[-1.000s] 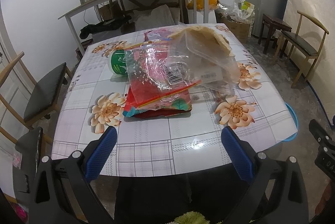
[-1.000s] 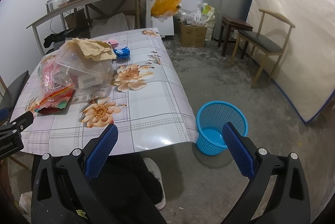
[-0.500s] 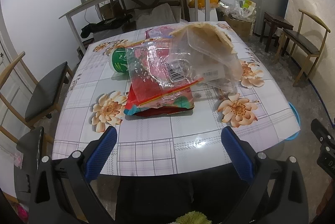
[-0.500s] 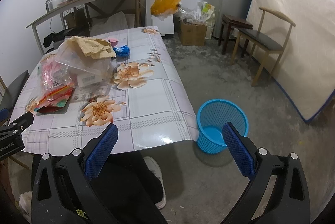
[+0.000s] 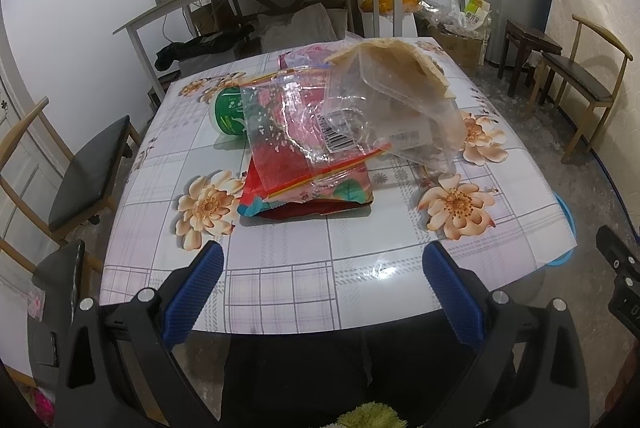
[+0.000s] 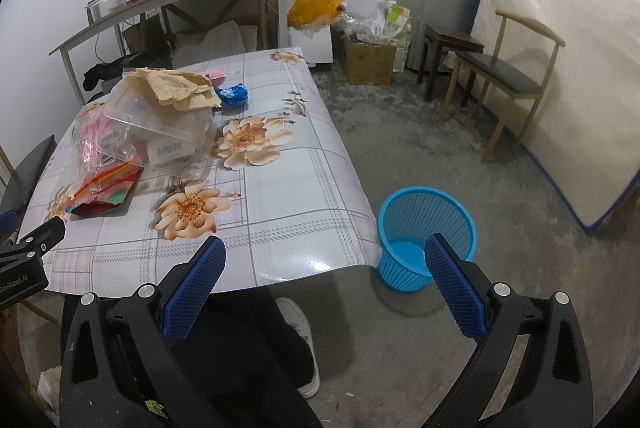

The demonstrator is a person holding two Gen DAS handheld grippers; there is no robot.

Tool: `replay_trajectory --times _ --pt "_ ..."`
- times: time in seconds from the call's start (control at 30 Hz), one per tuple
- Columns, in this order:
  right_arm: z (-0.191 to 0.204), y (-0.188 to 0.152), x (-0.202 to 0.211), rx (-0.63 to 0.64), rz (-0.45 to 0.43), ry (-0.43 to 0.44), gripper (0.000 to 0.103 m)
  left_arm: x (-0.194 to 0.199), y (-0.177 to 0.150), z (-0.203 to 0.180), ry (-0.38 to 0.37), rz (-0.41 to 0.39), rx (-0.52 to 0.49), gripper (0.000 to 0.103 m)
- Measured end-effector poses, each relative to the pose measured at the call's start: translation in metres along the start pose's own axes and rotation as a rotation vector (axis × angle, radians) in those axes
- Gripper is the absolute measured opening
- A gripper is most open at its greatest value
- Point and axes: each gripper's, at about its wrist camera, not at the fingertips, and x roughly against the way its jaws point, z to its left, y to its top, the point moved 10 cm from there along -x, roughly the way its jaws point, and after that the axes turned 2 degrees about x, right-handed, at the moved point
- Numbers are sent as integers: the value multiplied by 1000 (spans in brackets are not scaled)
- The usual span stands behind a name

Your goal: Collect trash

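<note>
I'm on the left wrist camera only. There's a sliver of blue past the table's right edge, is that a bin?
Observer: Yes, the right wrist view shows a blue mesh basket standing upright on the floor beside the table.
Operator: Anything in it already?
Observer: Its bottom shows bare; I see no trash inside.
Operator: Is any trash hidden behind what I see?
Observer: A crumpled blue wrapper lies on the table just beyond the beige paper.

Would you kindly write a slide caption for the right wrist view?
Open right hand-held gripper at the table edge, trash pile to the left, blue basket on the floor.
</note>
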Motion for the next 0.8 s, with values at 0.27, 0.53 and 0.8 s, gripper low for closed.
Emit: replay_trajectory --times 0.27,0.53,0.8 --pt "8 5 -7 1 -14 34 95 -10 3 15 -17 -4 16 98" --pt "35 49 -6 -1 -139 139 95 -31 21 47 -62 -17 61 98" --pt "76 103 -15 31 -168 258 95 -39 60 61 -200 -102 64 98"
